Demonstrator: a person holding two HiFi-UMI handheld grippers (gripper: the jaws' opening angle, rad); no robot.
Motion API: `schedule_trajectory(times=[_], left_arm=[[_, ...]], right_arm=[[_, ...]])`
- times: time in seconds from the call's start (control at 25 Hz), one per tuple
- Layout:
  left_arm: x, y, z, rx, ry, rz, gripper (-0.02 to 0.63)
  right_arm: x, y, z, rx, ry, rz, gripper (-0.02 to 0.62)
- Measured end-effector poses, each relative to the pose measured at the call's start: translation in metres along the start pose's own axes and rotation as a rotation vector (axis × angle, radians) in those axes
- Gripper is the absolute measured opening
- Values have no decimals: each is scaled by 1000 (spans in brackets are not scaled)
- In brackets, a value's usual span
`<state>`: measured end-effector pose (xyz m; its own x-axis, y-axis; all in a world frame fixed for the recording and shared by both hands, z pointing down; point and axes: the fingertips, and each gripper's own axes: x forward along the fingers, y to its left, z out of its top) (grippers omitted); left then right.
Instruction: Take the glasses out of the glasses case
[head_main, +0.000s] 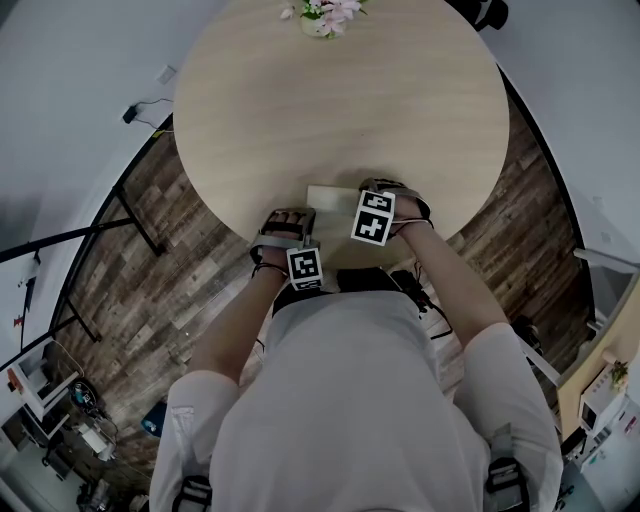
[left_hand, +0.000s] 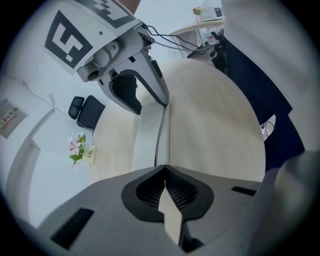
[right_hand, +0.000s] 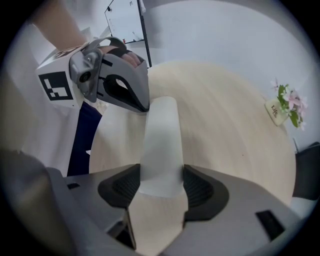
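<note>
Clamping the glasses case (right_hand: 161, 135) are left tool (left_hand: 165, 170) and right tool (right_hand: 161, 176).

Only one legible word: "Life", dark script on a pale tag on the front of the small flower pot (left_hand: 89, 154), which stands on the bench; the same tag also shows in the right gripper view (right_hand: 274, 111). From the head view the pot's tag is too small to read. The left marker cube (head_main: 304, 265) and the right marker cube (head_main: 373, 217) carry black-and-white square code patterns, no letters or digits. A wall placard (left_hand: 7, 117) has rows of small coloured print, too small to read. No other legible print.
</note>
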<state>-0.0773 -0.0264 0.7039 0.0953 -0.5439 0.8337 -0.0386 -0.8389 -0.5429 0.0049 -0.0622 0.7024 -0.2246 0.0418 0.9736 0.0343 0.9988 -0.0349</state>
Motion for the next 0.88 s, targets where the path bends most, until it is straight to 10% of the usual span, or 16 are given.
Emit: schedule_trajectory(times=[0.88], left_arm=[[2, -1, -1, -19, -5, -16, 5]], right_arm=[[-52, -54, -17, 309, -216, -167, 261]])
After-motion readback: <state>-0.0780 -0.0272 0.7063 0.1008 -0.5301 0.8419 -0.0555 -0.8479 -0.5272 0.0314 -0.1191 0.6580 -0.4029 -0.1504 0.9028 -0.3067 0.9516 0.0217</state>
